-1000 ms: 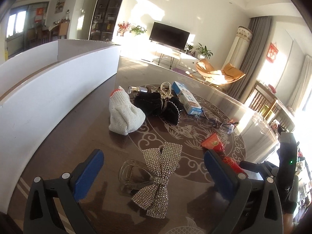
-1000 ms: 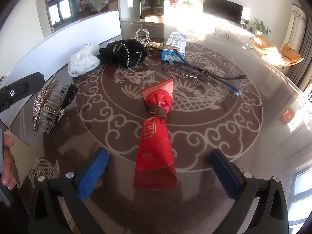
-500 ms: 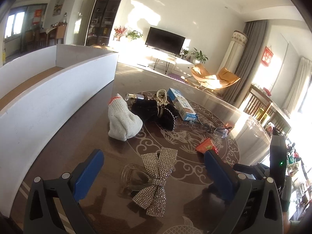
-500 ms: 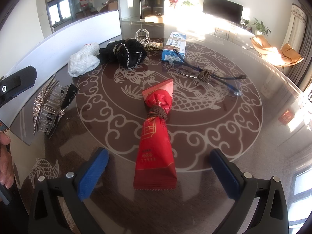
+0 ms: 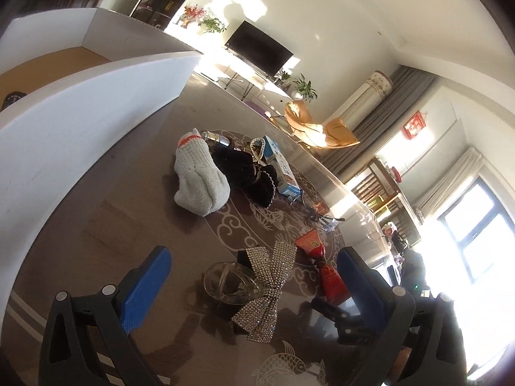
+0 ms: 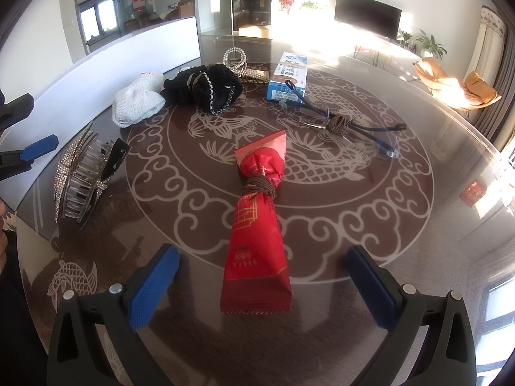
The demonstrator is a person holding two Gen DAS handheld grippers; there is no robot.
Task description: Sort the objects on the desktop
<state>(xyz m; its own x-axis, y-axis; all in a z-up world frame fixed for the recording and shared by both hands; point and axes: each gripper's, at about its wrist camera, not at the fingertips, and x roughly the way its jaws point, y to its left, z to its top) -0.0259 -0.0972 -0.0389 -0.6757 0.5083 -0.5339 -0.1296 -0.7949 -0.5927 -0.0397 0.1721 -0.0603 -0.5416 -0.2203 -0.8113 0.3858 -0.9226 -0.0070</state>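
Fingers first: my left gripper (image 5: 251,284) has its blue fingers (image 5: 146,288) spread wide with nothing between them, and my right gripper (image 6: 262,284) is just as wide and just as empty.

Between the left fingers lies the sparkly bow clip (image 5: 268,284), flat on the counter (image 5: 106,222). Between the right fingers lies the red snack packet (image 6: 259,225), tied round the middle with a brown hair band (image 6: 258,188).

What changed — my left gripper has tipped over to one side and lifted a little since a second ago, so the room now looks slanted. The right one has not moved at all. Nothing has been picked up, so I think the sorting is only at the start of a grab.

Farther out sit the white knit glove (image 5: 199,181), a black velvet scrunchie (image 6: 206,88), a pearl clip (image 6: 234,57), a small blue box (image 6: 288,75) and glasses (image 6: 341,122) with another band round them.

The big white box (image 5: 80,122) stands beside the counter's left edge. It looks nearly bare — I see only one small dark thing (image 5: 12,99) at its corner, and I cannot tell what it is.
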